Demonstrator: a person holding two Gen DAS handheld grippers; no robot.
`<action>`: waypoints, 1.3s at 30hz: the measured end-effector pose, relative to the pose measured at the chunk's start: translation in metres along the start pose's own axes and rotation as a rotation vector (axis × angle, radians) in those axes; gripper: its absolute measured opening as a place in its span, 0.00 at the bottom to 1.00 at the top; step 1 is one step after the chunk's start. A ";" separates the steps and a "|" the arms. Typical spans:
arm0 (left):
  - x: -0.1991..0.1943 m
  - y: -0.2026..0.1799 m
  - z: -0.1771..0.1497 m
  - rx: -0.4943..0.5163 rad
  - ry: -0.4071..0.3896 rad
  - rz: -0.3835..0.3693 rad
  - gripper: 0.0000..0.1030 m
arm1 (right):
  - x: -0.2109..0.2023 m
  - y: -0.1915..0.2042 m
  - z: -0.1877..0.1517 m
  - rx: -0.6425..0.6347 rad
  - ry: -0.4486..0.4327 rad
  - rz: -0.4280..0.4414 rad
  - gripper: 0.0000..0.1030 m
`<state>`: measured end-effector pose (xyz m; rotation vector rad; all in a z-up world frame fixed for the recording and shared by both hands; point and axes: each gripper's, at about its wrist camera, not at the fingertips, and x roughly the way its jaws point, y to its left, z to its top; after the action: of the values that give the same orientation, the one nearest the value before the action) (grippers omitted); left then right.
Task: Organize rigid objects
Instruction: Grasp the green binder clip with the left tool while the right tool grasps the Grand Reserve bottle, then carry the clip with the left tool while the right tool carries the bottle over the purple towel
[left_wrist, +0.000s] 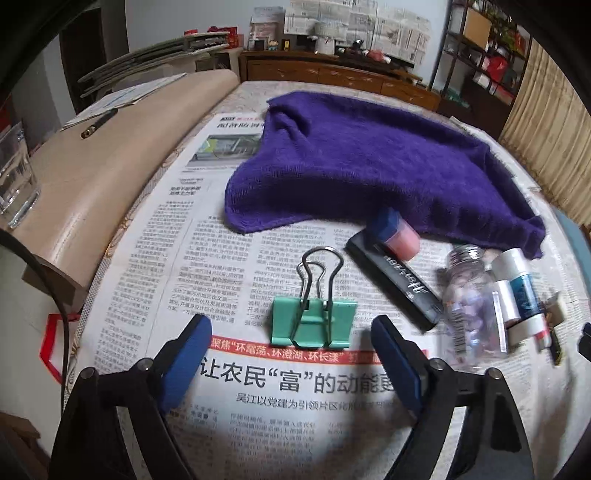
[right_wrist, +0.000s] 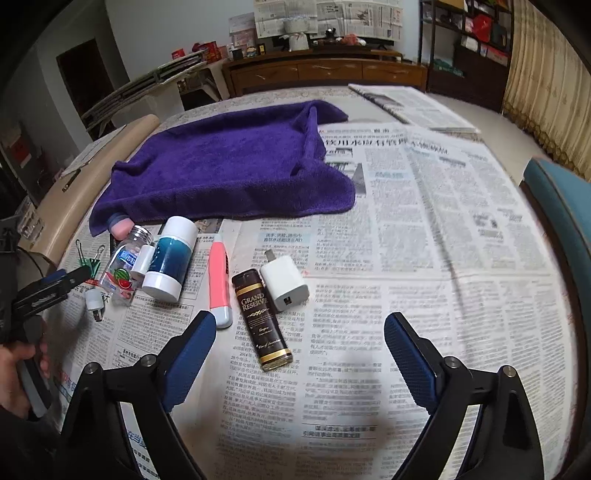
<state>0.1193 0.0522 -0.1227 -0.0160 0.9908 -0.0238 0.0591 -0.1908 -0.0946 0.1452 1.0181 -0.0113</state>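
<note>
A green binder clip lies on the newspaper just ahead of my open, empty left gripper; it also shows in the right wrist view. To its right lie a black box, a pink-and-blue eraser partly under the purple towel, a clear bottle and white-and-teal tubes. My right gripper is open and empty above a brown Grand Reserve bottle, a white charger and a pink cutter. The teal bottle stands left of them.
Newspapers cover the round table. A beige chair back with a pen stands at the left edge, a glass beyond it. A teal chair is at the right. A small white adapter lies near the left gripper.
</note>
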 end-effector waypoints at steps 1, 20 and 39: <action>0.001 -0.003 0.000 0.009 0.000 0.006 0.84 | 0.002 -0.001 -0.002 0.008 0.005 0.021 0.89; -0.005 -0.007 0.001 0.053 -0.057 -0.016 0.38 | 0.035 0.028 -0.017 -0.239 -0.004 0.004 0.58; -0.007 0.011 -0.002 0.014 -0.085 -0.079 0.38 | 0.033 0.036 -0.011 -0.244 -0.030 0.051 0.22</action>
<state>0.1136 0.0635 -0.1178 -0.0428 0.9050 -0.1017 0.0704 -0.1519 -0.1240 -0.0519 0.9772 0.1559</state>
